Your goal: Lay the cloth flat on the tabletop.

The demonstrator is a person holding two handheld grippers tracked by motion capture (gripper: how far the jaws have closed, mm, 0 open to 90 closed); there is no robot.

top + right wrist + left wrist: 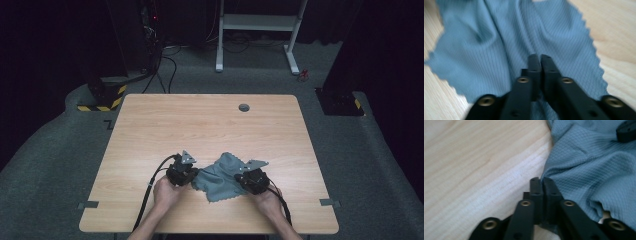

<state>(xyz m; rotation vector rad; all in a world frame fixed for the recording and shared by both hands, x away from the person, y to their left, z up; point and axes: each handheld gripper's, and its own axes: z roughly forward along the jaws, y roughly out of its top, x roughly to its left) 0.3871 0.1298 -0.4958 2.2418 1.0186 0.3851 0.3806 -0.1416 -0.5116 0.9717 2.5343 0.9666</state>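
1. Wooden desk [150, 125] carries it all.
2. Grey-blue cloth [220, 177] lies rumpled near the desk's front edge.
3. Left tool [541, 180], jaws pressed together, at the cloth's left edge.
4. Right tool [539, 57], jaws pressed together, over the cloth.

A lab or recording studio: a pale wooden table [210, 125] stands alone on grey carpet [380, 165], ringed by black curtains [45, 45], with yellow-and-black hazard-striped stand bases [102, 97], trailing black cables [165, 70] and a white metal frame [257, 30] behind.
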